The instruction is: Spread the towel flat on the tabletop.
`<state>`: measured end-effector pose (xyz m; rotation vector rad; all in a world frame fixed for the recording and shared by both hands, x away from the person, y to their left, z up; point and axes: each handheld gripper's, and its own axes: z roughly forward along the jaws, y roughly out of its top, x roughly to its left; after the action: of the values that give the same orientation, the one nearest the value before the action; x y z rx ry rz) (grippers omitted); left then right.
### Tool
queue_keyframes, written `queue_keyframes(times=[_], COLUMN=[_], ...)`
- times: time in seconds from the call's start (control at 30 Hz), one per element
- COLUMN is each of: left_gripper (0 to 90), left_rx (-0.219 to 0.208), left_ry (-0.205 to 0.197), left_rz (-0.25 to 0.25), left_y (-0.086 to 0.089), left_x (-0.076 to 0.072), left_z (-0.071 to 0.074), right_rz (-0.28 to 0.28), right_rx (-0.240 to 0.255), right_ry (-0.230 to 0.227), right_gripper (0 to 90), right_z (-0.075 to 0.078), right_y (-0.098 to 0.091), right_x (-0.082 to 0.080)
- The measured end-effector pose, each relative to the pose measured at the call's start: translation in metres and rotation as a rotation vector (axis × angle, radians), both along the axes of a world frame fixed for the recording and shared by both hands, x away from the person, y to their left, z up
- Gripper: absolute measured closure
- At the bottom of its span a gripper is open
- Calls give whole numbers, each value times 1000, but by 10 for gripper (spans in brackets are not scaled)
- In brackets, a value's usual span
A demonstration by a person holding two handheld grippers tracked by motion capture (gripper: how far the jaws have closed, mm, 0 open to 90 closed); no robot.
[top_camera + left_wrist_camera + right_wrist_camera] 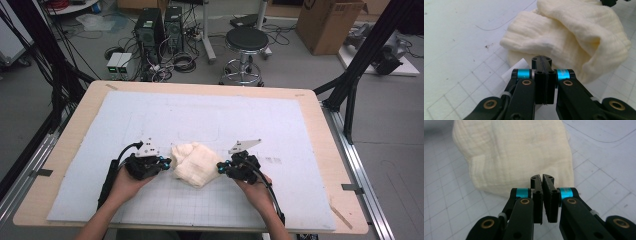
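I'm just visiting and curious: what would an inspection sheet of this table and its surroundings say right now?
Surface: white gridded mat on a wooden table, a few small marks.
Job's things: crumpled cream cloth lying between the grippers.
Clutter: nothing seen on the mat.
Grippers: left gripper and right gripper both shut; whether either pinches the cloth edge cannot be told.
Cables: one black cable trails from each gripper.
Surroundings: stool, computer towers, cardboard box, floor wiring.
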<state>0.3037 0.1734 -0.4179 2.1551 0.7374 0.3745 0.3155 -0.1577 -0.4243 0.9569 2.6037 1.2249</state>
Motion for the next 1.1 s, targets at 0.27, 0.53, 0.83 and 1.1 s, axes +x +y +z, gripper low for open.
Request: queue_keyframes(times=[0.27,0.53,0.83,1.1], left_gripper=[806,594,681,807], left_rx=[-57,-70,7,-12], left_ry=[11,79,82,103], left_rz=[34,69,54,45], left_y=[5,-2,-16,-16], left_x=[5,26,31,28], left_z=[-3,-14,-22,-20], right_rz=[6,-17,-12,9], right_rx=[-64,-24,-94,-31], right_ry=[-6,-10,-12,51], right_gripper=[867,670,625,871], right_z=[0,-3,-14,-15], right_y=[-10,-18,-7,-11], right_x=[-15,-14,-8,-3])
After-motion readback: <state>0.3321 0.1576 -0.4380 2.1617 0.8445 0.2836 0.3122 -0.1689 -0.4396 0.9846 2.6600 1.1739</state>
